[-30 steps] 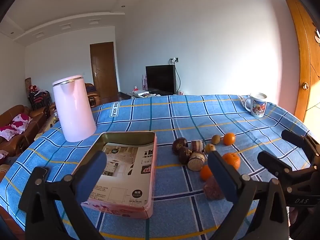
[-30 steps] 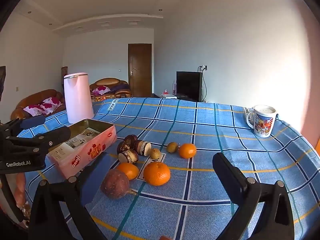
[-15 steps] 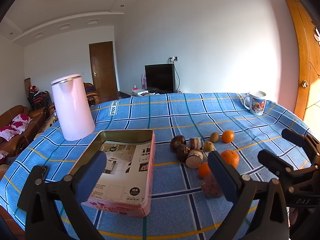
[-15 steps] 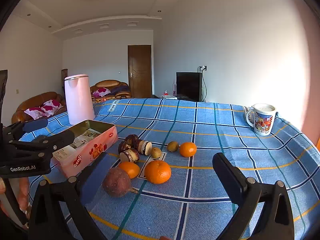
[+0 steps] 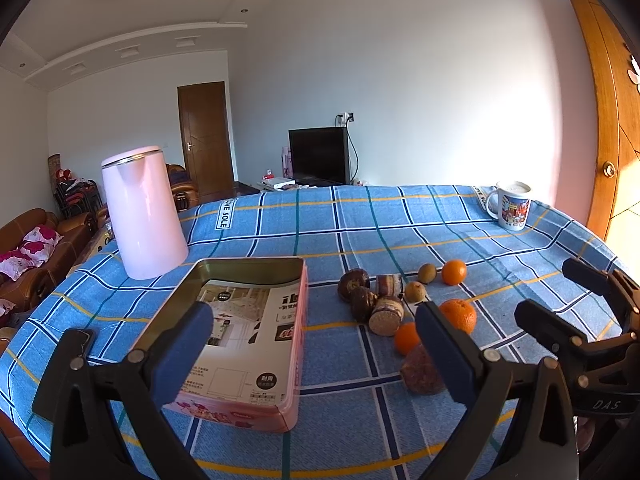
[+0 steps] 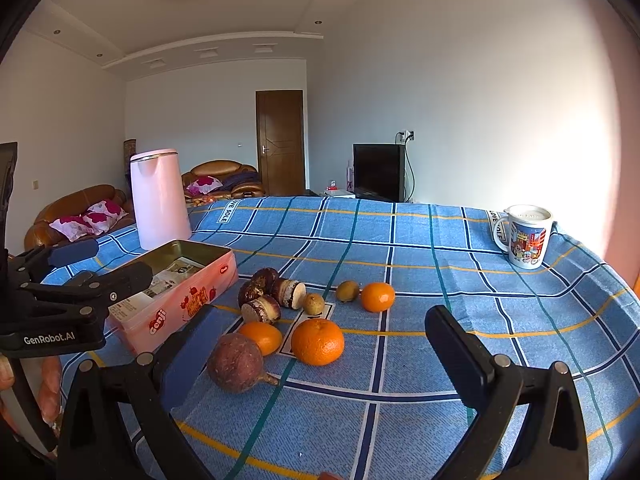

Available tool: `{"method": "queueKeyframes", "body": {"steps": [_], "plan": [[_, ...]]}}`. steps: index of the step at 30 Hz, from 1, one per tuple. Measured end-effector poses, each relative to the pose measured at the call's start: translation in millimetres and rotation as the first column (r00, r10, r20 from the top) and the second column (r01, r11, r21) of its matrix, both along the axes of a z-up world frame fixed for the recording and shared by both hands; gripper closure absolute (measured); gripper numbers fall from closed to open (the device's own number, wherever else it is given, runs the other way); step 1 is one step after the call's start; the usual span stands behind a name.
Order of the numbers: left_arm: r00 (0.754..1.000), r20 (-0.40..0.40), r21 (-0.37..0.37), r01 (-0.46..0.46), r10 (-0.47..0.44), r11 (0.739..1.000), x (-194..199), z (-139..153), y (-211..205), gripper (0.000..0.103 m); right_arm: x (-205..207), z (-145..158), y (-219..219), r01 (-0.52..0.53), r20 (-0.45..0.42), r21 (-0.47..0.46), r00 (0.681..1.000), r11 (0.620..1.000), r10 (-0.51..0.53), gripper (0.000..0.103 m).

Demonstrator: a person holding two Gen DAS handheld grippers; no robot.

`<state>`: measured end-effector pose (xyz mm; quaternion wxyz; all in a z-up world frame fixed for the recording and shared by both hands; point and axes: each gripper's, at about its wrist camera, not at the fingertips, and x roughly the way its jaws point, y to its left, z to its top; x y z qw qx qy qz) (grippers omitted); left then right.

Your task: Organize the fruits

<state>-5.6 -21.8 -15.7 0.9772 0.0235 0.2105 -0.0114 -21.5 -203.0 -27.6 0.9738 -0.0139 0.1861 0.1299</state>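
A cluster of fruit lies on the blue checked tablecloth: three oranges (image 6: 317, 341), a purple passion fruit (image 6: 235, 362), two small kiwis (image 6: 346, 291) and several dark brown cut fruits (image 6: 276, 288). An open pink tin box (image 5: 240, 332) with a paper inside sits left of them. My left gripper (image 5: 312, 344) is open and empty, above the table near the box. My right gripper (image 6: 316, 348) is open and empty, hovering in front of the fruit. The fruit also shows in the left wrist view (image 5: 458, 314).
A tall pink kettle (image 5: 142, 212) stands behind the box. A printed mug (image 6: 526, 236) stands at the far right of the table. The table edge (image 5: 24, 340) falls off on the left, with sofas beyond.
Both grippers have shifted slightly, and the table scene sits a little lower in the views. Nothing was picked up or moved.
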Motion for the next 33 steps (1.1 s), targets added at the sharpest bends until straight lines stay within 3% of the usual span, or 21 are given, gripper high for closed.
{"method": "queueKeyframes", "body": {"steps": [33], "plan": [[1.0, -0.019, -0.016, 0.007, -0.007, 1.0, 2.3, -3.3, -0.2, 0.0, 2.8, -5.1, 0.4, -0.01, -0.023, -0.003, 1.0, 1.0, 0.01, 0.001]]}}
